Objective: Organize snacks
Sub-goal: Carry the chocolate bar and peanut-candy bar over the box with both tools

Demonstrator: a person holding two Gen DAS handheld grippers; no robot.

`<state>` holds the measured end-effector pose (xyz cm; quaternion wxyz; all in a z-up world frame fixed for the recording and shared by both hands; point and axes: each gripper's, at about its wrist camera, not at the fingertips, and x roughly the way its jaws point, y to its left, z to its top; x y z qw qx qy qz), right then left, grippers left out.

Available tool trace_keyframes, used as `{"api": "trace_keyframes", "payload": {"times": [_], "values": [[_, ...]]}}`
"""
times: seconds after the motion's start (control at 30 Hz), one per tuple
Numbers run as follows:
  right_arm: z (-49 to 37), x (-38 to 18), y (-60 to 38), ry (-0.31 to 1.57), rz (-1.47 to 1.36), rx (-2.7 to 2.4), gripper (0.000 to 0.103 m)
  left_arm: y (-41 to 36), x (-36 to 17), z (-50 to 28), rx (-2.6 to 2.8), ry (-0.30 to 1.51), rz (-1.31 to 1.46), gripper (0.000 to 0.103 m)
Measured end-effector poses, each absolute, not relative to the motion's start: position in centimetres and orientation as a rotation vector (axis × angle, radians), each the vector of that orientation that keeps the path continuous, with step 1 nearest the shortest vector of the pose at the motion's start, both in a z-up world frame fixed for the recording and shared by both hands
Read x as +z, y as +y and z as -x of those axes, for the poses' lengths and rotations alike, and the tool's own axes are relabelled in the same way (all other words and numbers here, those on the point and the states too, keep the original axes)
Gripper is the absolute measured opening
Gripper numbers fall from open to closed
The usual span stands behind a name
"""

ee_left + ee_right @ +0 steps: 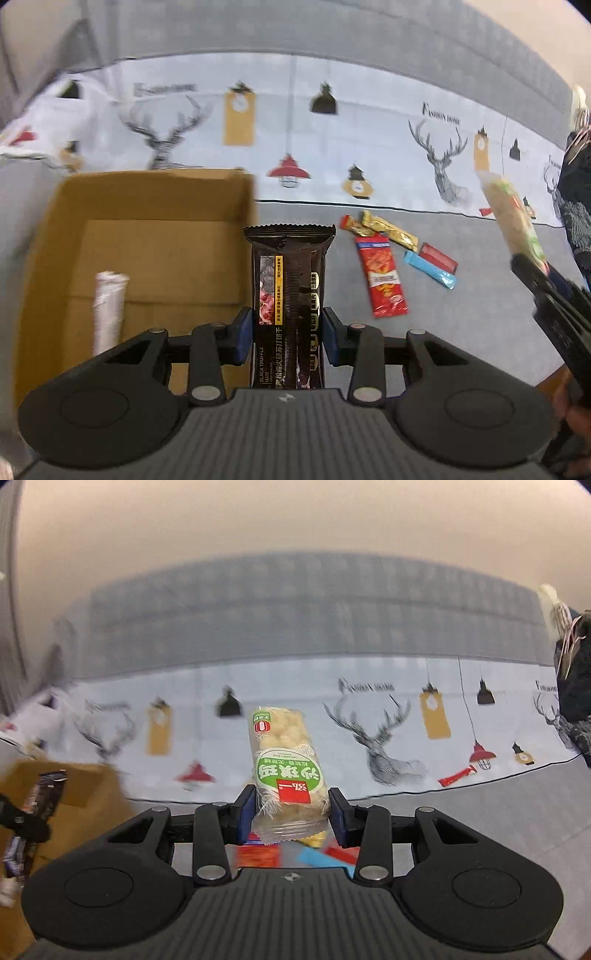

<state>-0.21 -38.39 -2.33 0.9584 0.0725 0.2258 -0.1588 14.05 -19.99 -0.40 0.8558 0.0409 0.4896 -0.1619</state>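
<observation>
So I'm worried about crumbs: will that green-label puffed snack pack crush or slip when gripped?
Probably fragile: the green-label pack shows puffed pieces through clear film. Its glossy wrapper looks slippery. It stands up unsupported from the right gripper, so it seems fairly stiff and light.

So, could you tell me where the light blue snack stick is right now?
In the left wrist view the light blue snack stick lies right of centre on the grey surface, beside the red flat packet.

R gripper (291, 812) fingers (244, 812) clamp green snack pack (286, 768).
</observation>
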Motion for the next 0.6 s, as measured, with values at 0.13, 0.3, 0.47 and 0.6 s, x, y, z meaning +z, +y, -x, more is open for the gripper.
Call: {"api": "trace_keyframes", "payload": {"times": [0.13, 0.3, 0.47, 0.6], "values": [[4.2, -0.3, -32.5, 0.442, -0.16, -0.261, 0.043, -14.4, 1.1, -10.6, -0.309, 1.013, -0.051, 0.043], [7.7, 0.8, -25.4, 0.471, -0.158, -0.19, 0.043, -8.0, 2.0, -6.3, -0.287, 0.987, 0.005, 0.043], [9.5, 1.2, -19.6, 0.49, -0.152, -0.113, 0.043, -2.6, 2.6, -3.0, -0.25, 0.969, 0.072, 0.043], [10.2, 2.0, -15.7, 0.487, -0.111, -0.047, 0.043, 0.6, 3.1, -1.2, -0.229, 0.944, 0.105, 0.043]]}}
